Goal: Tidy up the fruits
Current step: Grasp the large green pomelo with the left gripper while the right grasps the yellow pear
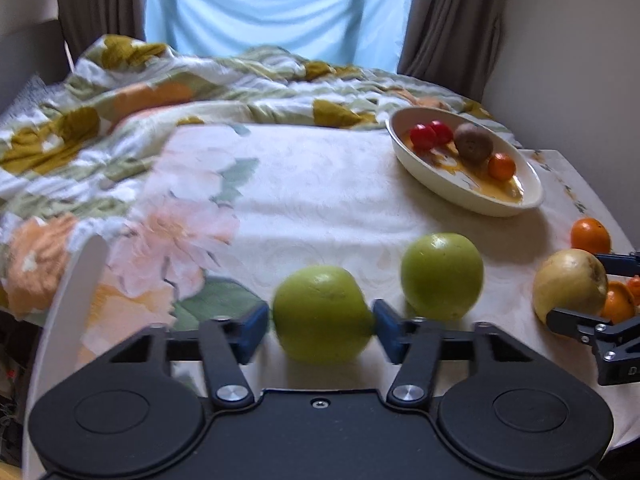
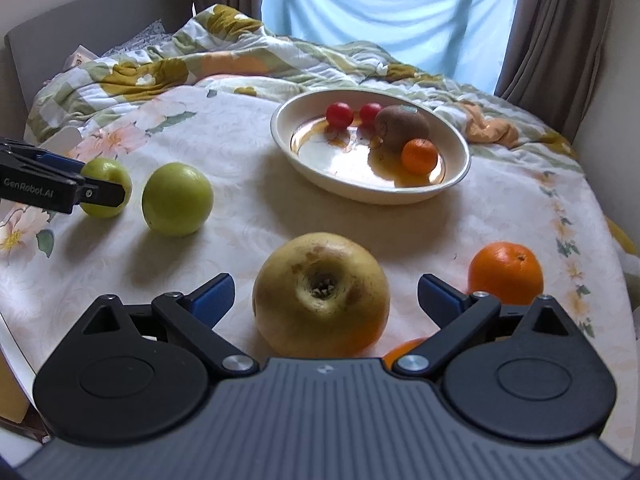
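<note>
A green apple lies on the flowered tablecloth between the blue pads of my left gripper, and both pads touch its sides. The right wrist view shows that gripper at the far left on the same apple. A second green apple rests just right of it. My right gripper stands open around a yellow apple, with gaps on both sides. A cream bowl holds two cherry tomatoes, a kiwi and a small tangerine.
An orange sits right of the yellow apple, and another orange peeks out beneath my right gripper. A rumpled flowered quilt and curtains lie behind the table. The table's rounded edge runs close on the right.
</note>
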`<state>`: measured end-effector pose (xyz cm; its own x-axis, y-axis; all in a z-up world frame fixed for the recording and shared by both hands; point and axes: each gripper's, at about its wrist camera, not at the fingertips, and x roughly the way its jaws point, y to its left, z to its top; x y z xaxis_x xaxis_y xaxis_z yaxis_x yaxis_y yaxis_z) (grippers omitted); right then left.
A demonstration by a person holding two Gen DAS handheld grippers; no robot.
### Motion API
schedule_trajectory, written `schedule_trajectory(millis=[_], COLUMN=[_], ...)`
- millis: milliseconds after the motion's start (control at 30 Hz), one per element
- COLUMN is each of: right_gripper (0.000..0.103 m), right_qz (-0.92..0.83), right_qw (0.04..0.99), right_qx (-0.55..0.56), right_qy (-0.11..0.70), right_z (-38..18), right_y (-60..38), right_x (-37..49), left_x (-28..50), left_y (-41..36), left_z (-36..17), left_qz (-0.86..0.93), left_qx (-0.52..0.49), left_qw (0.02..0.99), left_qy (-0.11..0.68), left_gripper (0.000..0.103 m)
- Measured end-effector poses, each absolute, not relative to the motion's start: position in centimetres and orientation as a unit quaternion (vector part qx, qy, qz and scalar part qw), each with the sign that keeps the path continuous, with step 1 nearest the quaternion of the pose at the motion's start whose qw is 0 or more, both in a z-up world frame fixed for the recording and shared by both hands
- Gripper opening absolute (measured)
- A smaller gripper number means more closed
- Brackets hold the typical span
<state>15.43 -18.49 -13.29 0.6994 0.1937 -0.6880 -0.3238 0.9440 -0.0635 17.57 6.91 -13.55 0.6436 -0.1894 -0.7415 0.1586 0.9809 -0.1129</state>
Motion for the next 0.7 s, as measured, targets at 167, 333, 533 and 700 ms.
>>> schedule_trajectory(millis=[167, 333, 533, 700], right_gripper=[0.103, 0.103, 0.102, 0.091], right_qz=[0.144, 0.146, 0.150, 0.150], right_qw=[0.916, 0.914, 0.906, 0.903], right_qx=[-0.094, -0.093, -0.104, -0.118], right_qy=[0.363, 0.368, 0.381, 0.386], right_z=[-13.4, -13.6, -14.3, -14.7], right_y=[-18.4, -18.4, -18.0, -17.7], right_x=[15.6, 16.0, 16.3, 16.5], left_x=[17.4, 17.2, 17.0, 16.7], left_y=[6.4, 6.5, 6.6, 6.8], left_z=[-13.5, -13.5, -13.5, -13.4], left_qz=[-0.095, -0.094, -0.095, -0.096], left_qx=[-0.006, -0.004, -0.002, -0.003], left_qw=[0.907, 0.907, 0.906, 0.905], left_qy=[0.411, 0.411, 0.414, 0.415], left_gripper=[0.057, 0.056, 0.056, 0.056])
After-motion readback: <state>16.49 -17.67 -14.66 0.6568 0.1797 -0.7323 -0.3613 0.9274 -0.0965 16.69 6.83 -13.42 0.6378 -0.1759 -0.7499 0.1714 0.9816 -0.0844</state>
